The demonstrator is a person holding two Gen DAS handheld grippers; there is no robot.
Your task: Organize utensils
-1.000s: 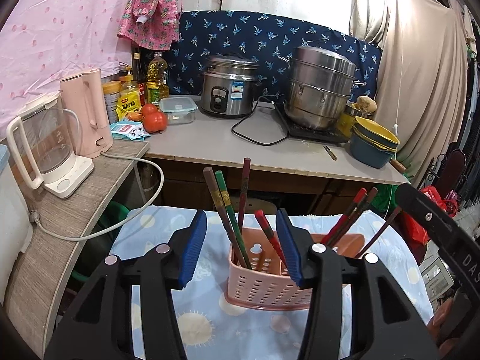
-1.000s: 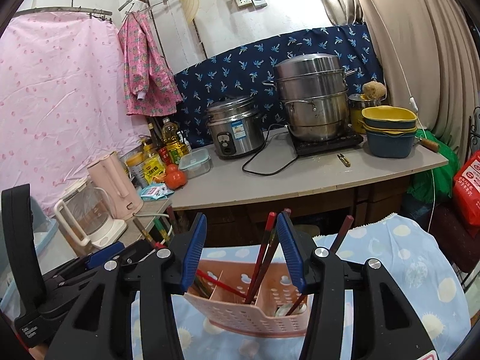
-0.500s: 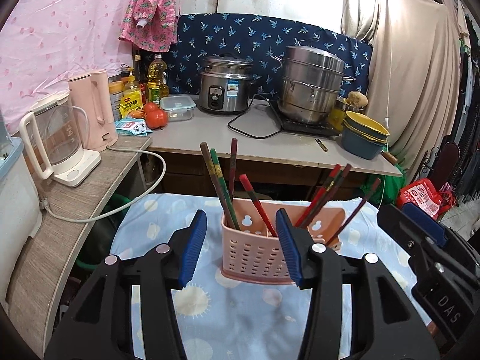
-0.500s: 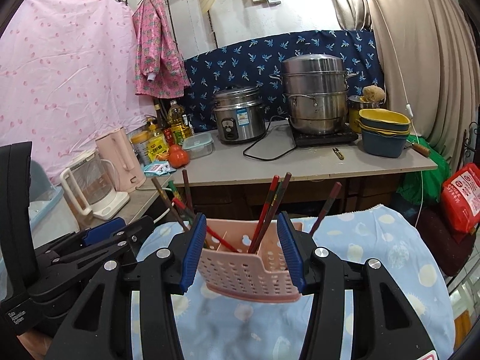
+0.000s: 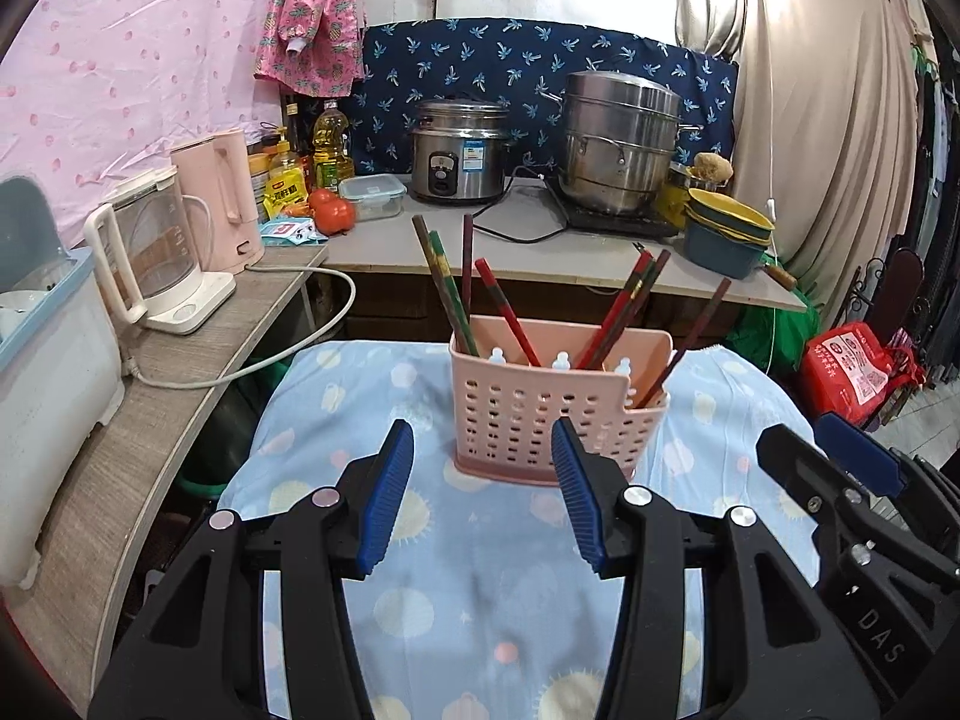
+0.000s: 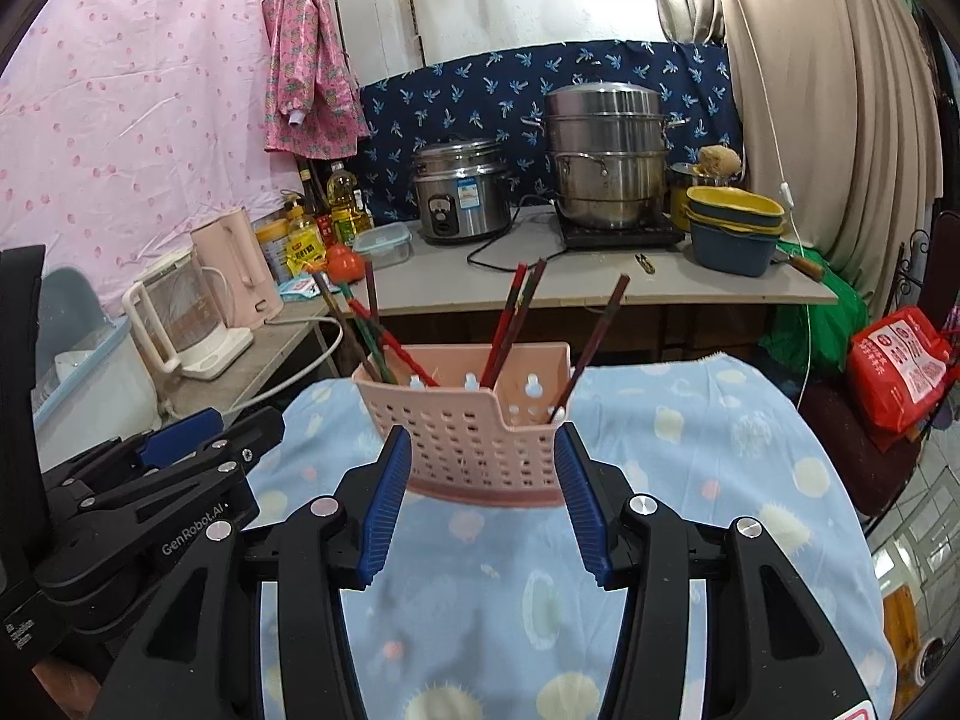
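Note:
A pink perforated utensil basket (image 5: 540, 414) (image 6: 474, 432) stands on a table covered by a light blue patterned cloth (image 5: 480, 606) (image 6: 660, 480). Several red, dark and green chopsticks (image 5: 447, 291) (image 6: 513, 315) stand upright in its compartments. My left gripper (image 5: 481, 429) is open and empty, just short of the basket's near left corner. My right gripper (image 6: 483, 431) is open and empty too, its tips level with the basket's near wall without touching it. Each view shows the other gripper beside it: the right gripper (image 5: 840, 468) and the left gripper (image 6: 192, 432).
Behind the table a grey counter (image 5: 540, 252) carries a rice cooker (image 5: 459, 150), a steel steamer pot (image 5: 621, 141) and stacked bowls (image 5: 726, 231). A side shelf on the left holds kettles (image 5: 153, 252) and a white cord (image 5: 288, 354). A red bag (image 5: 852, 366) lies at the right.
Both grippers have drawn back from the basket. It now stands farther off and higher in both views, with more blue cloth showing in front. Jaw openings look unchanged.

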